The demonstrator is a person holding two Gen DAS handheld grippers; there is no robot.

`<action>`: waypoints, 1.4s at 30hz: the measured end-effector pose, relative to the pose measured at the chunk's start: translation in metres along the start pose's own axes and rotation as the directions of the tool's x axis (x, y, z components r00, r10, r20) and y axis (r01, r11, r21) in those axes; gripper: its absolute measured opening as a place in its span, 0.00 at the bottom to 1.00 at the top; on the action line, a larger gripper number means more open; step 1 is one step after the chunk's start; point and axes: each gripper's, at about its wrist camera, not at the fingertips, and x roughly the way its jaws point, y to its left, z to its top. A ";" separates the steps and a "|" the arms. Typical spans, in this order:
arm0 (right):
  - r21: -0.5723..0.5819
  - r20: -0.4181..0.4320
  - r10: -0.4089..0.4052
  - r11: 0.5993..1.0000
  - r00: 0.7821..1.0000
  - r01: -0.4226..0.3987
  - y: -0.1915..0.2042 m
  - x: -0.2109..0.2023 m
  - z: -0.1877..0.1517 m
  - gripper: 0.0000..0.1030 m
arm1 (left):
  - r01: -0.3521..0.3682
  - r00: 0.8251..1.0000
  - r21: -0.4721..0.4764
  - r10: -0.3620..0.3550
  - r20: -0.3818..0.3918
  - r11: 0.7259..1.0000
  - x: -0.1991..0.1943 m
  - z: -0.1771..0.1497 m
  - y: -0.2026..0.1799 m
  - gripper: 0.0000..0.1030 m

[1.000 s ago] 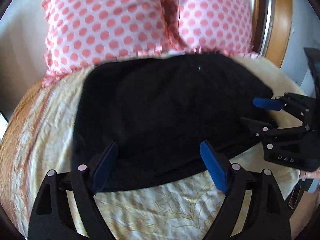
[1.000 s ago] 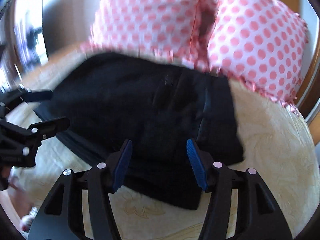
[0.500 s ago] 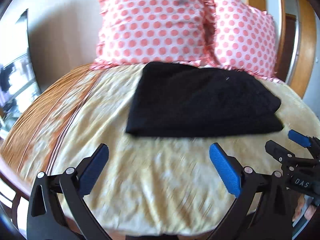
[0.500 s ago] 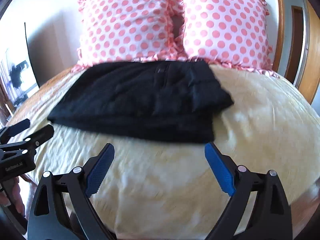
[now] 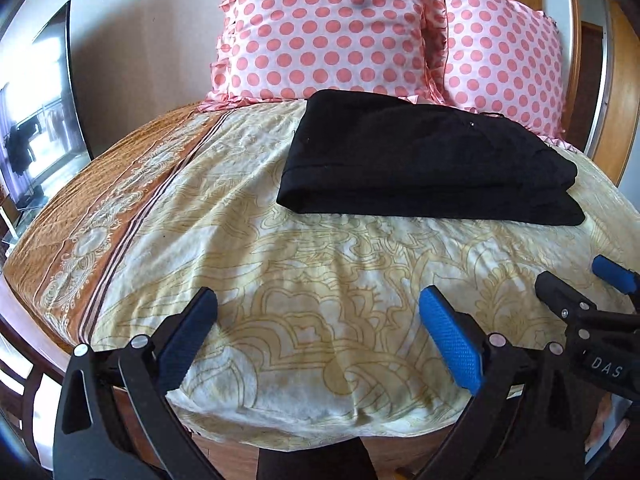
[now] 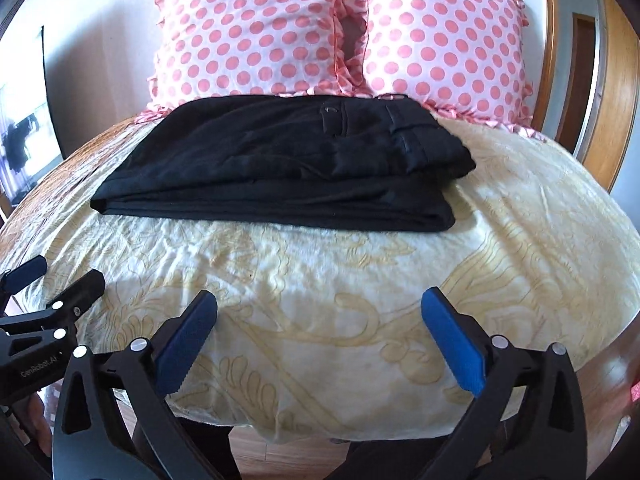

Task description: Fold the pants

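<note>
Black pants [image 5: 428, 164] lie folded in a flat stack on the far part of the bed, just in front of the pillows; they also show in the right wrist view [image 6: 280, 164], waistband and button to the right. My left gripper [image 5: 320, 332] is open and empty, over the near edge of the bed, well short of the pants. My right gripper [image 6: 320, 332] is open and empty, also over the near edge. Each gripper shows at the side of the other's view, the right one [image 5: 592, 284] and the left one [image 6: 52, 280].
A cream patterned bedspread [image 5: 320, 280] with an orange-brown border [image 5: 100, 216] covers the bed. Two pink polka-dot pillows [image 5: 324, 28] [image 6: 444, 40] stand at the head. A wooden frame [image 6: 616, 92] is at the right, a window [image 5: 36, 128] at the left.
Both grippers have pulled back from the pants towards the near edge of the bed and opened wider. The folded pants stay where they lay.
</note>
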 end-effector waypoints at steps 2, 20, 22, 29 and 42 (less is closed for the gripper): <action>-0.002 0.012 -0.009 1.000 1.000 0.009 0.002 -0.001 -0.002 0.99 | 0.005 1.000 0.007 -0.005 0.005 1.000 0.000 -0.001 0.000 0.98; -0.004 0.061 -0.008 1.000 0.998 0.008 0.001 -0.003 -0.008 0.99 | 0.007 0.998 0.013 -0.008 0.059 1.000 -0.003 -0.009 -0.002 0.98; -0.003 0.061 -0.010 1.000 0.998 0.010 0.001 -0.003 -0.007 0.99 | 0.007 0.998 0.014 -0.007 0.060 1.000 -0.003 -0.009 -0.003 0.98; -0.002 0.061 -0.010 1.000 0.998 0.010 0.003 -0.003 -0.007 0.99 | 0.005 0.998 0.014 -0.006 0.061 1.000 -0.002 -0.009 -0.003 0.98; -0.002 0.062 -0.011 1.000 0.998 0.011 0.003 -0.002 -0.008 0.99 | 0.003 0.998 0.016 -0.004 0.062 1.000 -0.002 -0.010 -0.003 0.98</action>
